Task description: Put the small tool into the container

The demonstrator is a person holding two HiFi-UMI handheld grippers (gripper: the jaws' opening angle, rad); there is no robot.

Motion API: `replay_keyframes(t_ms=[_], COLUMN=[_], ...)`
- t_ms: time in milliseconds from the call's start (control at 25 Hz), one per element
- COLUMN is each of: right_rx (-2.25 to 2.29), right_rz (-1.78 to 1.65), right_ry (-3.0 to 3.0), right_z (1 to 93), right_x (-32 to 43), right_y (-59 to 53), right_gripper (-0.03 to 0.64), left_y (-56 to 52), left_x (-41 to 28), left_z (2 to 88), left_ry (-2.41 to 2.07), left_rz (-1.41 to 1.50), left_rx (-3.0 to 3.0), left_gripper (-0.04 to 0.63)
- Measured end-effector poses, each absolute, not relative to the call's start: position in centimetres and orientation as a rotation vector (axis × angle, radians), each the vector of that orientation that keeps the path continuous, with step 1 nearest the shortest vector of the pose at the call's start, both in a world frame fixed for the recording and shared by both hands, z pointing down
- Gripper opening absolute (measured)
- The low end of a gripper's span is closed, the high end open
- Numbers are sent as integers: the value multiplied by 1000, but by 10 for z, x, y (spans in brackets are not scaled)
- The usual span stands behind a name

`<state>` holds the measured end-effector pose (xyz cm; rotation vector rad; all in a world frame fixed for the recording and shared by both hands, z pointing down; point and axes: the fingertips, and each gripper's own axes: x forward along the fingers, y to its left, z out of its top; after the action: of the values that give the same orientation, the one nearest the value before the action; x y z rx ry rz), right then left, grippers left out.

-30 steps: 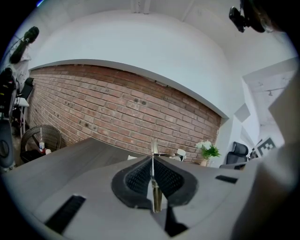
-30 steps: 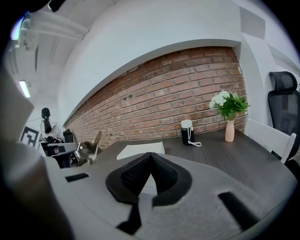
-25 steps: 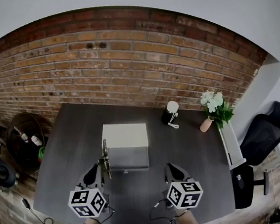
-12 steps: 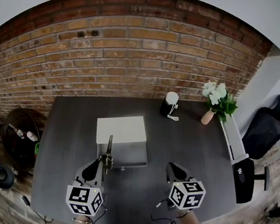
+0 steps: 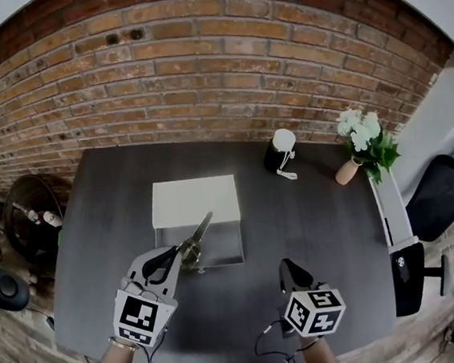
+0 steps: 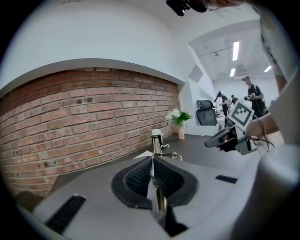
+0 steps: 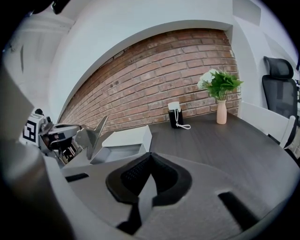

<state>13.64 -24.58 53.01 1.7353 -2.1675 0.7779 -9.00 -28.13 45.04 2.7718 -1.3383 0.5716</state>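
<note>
A white box (image 5: pixel 194 202) lies on the dark table (image 5: pixel 318 207), its lid flipped back towards the wall and its grey tray (image 5: pixel 222 248) open at the near side. My left gripper (image 5: pixel 183 258) is shut on a small metal tool (image 5: pixel 199 232), whose thin tip slants up and right above the tray. In the left gripper view the tool (image 6: pixel 155 180) stands edge-on between the pads (image 6: pixel 136 177). My right gripper (image 5: pixel 290 272) hangs over bare table to the right of the box, shut with nothing in it (image 7: pixel 149 158). From its view I see the box (image 7: pixel 125 139) and the held tool (image 7: pixel 97 132).
A black and white cylinder (image 5: pixel 278 150) with a cord stands at the back of the table. A vase of white flowers (image 5: pixel 359 151) is at the back right corner. A round side table (image 5: pixel 31 224) with bottles is left of the table, an office chair (image 5: pixel 447 192) right.
My left gripper has moved right and forward with the tool, which has swung from pointing straight ahead to slanting right above the tray. The right gripper has hardly moved.
</note>
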Motion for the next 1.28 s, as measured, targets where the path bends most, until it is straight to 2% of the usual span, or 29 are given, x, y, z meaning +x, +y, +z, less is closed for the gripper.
replay_keyframes(t_ms=[680, 1280], right_rx=[1736, 1708], right_rz=[893, 931], right_ry=[-2109, -2107], right_z=[576, 593], right_x=[153, 153], right_y=[-262, -280], right_gripper=[2, 2], left_y=[-306, -309], left_x=[-53, -39], left_z=[492, 527], left_ry=[-1046, -695], left_rz=[982, 1454], left_rx=[2992, 3126], left_gripper=[8, 8])
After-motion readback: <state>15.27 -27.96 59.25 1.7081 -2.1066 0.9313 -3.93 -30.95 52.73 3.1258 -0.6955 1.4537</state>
